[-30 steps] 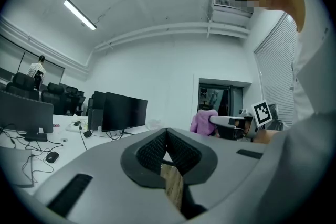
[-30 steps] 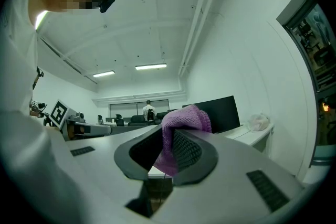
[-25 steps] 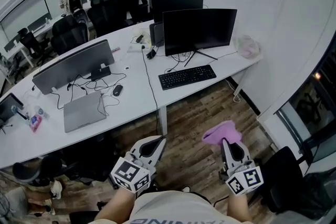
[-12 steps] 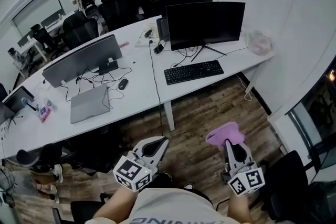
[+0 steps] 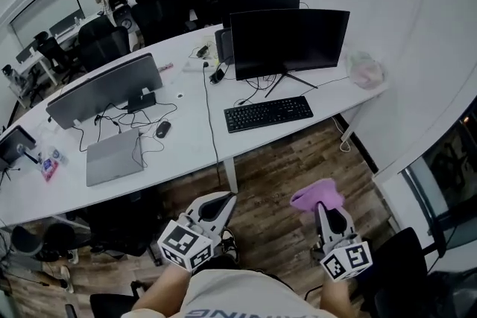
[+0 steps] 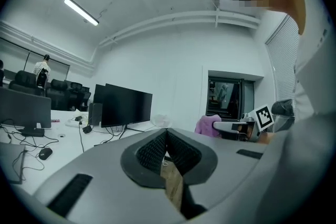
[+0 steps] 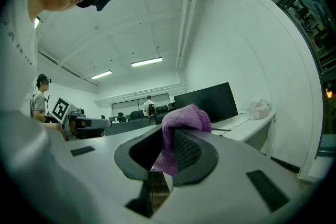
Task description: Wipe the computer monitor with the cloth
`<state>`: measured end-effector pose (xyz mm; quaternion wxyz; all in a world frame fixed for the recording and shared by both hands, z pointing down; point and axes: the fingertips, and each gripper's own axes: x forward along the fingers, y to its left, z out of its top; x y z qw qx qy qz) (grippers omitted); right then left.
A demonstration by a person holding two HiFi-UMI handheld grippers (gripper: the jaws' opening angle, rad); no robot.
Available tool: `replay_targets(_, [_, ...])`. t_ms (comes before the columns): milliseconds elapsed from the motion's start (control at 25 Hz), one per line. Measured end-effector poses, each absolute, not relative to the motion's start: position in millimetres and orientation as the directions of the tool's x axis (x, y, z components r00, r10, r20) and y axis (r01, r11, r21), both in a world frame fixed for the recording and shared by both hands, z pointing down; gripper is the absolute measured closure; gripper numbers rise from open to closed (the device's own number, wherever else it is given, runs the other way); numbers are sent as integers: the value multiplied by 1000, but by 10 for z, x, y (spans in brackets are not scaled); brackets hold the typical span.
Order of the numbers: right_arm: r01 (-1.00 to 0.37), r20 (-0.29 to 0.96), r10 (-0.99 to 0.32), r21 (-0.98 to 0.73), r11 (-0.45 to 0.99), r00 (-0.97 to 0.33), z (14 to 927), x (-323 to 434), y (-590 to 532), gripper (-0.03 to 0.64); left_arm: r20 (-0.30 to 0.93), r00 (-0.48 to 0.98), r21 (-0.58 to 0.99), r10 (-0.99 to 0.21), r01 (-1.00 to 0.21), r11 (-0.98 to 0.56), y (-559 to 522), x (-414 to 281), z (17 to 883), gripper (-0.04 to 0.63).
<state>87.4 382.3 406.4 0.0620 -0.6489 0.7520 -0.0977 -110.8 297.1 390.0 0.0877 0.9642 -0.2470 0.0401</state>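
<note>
Left gripper (image 5: 221, 201): ribbed pads shut together, empty. Right gripper (image 5: 325, 211): jaws clamped on cloth (image 5: 316, 194), which is purple, nubbly and bunched, probably terry. Monitor (image 5: 289, 41): flat, black, toward desk's (image 5: 186, 149) right end, well apart.

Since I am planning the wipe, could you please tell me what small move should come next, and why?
Probably carry the right gripper forward toward the monitor: its jaws clamp the purple cloth, but the monitor stands well ahead, out of contact.
</note>
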Motion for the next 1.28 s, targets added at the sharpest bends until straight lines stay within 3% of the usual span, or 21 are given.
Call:
replay_targets(280, [-973,44,-986,-178,148,-158,3925,814,2989,554,117,880,164,-460,-474,-865,2268,-1136,3933,586])
replay_targets(760, [-979,84,-983,-139,151,-163,3855,339,1670,554,83,859,200,-504,-510,-837,1177,-1753,4013,586])
replay_targets(1280, [-965,134,-961,-140,222,-241,4051,-32,899,554,70,850,212,-522,-524,-825,484,-1857,4077,586])
